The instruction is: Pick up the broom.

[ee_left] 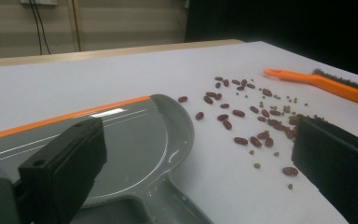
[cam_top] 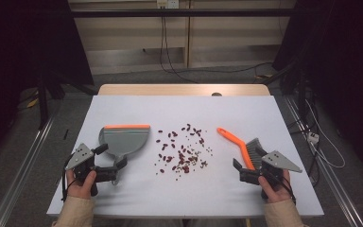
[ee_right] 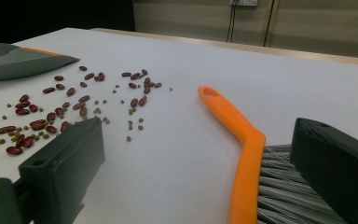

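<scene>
Dustpan (cam_top: 125, 141) on table's (cam_top: 246, 111) left half, orange lip pointing away from person, handle toward left gripper (cam_top: 115, 170); jaws wide apart astride handle, gripping nothing. Brush (cam_top: 238, 145) right of beans (cam_top: 182, 150), handle tip pointing far-left, bristle end between right gripper's (cam_top: 244, 171) wide-open jaws.

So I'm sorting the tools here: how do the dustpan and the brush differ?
The dustpan is a broad, flat grey scoop with only an orange strip on its front edge; the brush is long and narrow, with an orange handle and grey bristles. The dustpan lies left of the scattered beans, the brush right. Both lie flat on the white table, each between an open gripper's jaws.
</scene>
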Available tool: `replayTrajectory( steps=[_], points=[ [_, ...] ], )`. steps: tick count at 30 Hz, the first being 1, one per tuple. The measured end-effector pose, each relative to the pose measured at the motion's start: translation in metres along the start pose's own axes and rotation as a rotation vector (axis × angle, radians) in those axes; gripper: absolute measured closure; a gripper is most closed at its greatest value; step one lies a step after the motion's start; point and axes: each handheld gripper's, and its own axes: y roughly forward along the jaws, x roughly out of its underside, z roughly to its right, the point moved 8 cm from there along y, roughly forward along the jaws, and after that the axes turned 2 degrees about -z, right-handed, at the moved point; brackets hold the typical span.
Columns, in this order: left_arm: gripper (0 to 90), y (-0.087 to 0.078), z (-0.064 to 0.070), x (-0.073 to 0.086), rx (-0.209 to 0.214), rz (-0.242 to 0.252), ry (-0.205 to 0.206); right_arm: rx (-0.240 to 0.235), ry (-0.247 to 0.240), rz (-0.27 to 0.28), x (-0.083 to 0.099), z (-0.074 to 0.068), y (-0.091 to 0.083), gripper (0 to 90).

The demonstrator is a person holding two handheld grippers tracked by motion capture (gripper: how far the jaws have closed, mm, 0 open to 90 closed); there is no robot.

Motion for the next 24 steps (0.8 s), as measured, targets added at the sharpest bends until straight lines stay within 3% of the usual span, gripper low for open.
replayTrajectory(
  steps=[9, 17, 24],
  points=[
    [3.0, 0.0, 0.0, -0.001, 0.001, 0.005, 0.007, -0.018, 0.001, -0.002, -0.002, -0.002, 0.003, 2.8],
    [2.9, 0.0, 0.001, -0.001, 0.01, 0.009, 0.017, -0.039, -0.06, -0.014, -0.012, 0.001, 0.013, 3.3],
    [2.9, 0.0, 0.002, -0.001, 0.014, 0.008, 0.018, -0.042, -0.06, -0.019, -0.017, 0.005, 0.021, 3.9]
  ],
)
